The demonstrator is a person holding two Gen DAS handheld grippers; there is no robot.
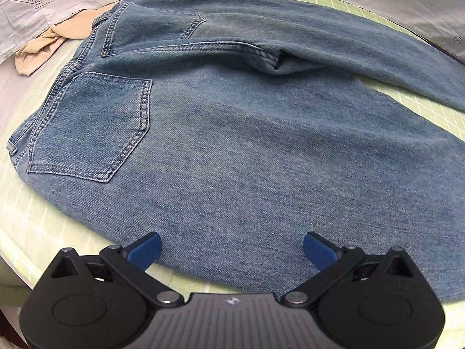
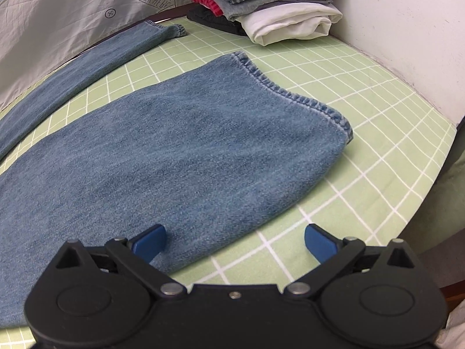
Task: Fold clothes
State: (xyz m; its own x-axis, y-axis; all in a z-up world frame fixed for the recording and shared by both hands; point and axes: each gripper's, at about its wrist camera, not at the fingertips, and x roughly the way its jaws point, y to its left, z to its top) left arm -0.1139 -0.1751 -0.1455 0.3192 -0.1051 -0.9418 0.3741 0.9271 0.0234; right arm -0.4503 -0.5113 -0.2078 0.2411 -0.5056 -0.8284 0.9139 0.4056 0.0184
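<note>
- Two grippers are held wide open: the left gripper [image 1: 232,248] over the jeans [image 1: 232,145], the right gripper [image 2: 234,241] at a leg's edge.
- A green grid-patterned mat [image 2: 363,174] is spread beneath.
- A stack of folded clothes [image 2: 276,3] is seen ahead against a white wall [image 2: 407,29].

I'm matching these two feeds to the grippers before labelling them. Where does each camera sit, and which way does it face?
Left wrist: on the left hand-held gripper, looking along its open fingers at the seat end of the jeans, back pockets up, with a beige garment beyond.
Right wrist: on the right hand-held gripper, open too, facing the leg hems of the jeans and a stack of folded clothes by the wall.
Shared: the same jeans on the green checked sheet.
</note>
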